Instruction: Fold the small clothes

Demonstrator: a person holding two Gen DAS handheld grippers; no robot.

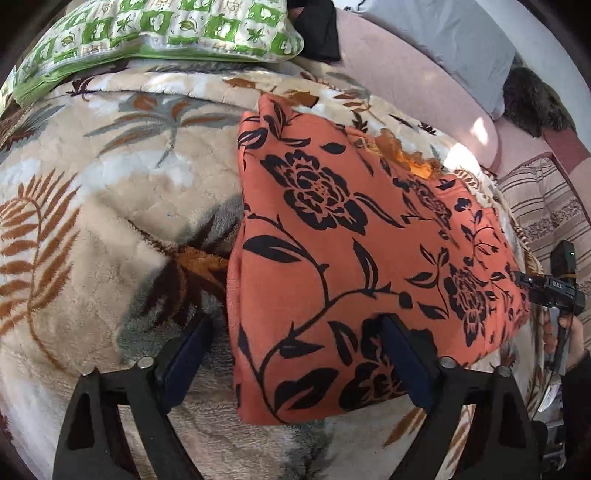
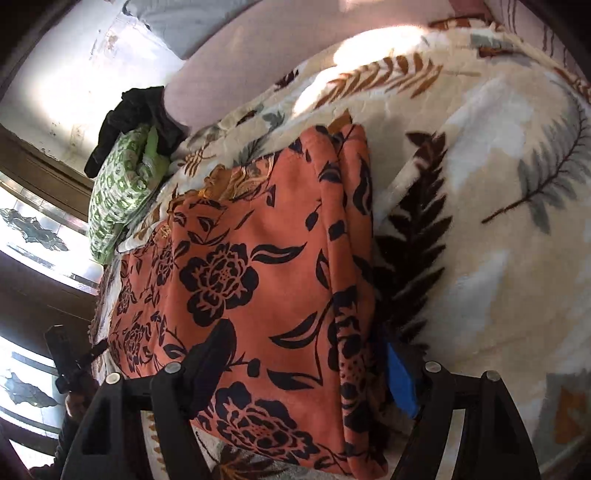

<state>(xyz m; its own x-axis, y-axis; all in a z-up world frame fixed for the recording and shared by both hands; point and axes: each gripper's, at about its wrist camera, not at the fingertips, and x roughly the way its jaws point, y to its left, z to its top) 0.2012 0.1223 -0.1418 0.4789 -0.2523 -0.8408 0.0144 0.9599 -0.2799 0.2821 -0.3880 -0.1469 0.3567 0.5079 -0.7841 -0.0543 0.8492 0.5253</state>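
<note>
Folded orange floral garment (image 1: 362, 236) lying on a leaf-print blanket (image 1: 110, 206)

The left hand-held gripper (image 1: 295, 328) is hovering spread over the garment's near corner; the right hand-held gripper (image 2: 306, 354) is straddling its folded edge, fingers wide apart, gripping nothing I can confirm.

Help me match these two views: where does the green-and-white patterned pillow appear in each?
Left wrist: green-and-white patterned pillow along the top left edge.
Right wrist: the pillow at middle left, seen end-on.
Shared landmark: black crumpled cloth lying against the pillow.
</note>
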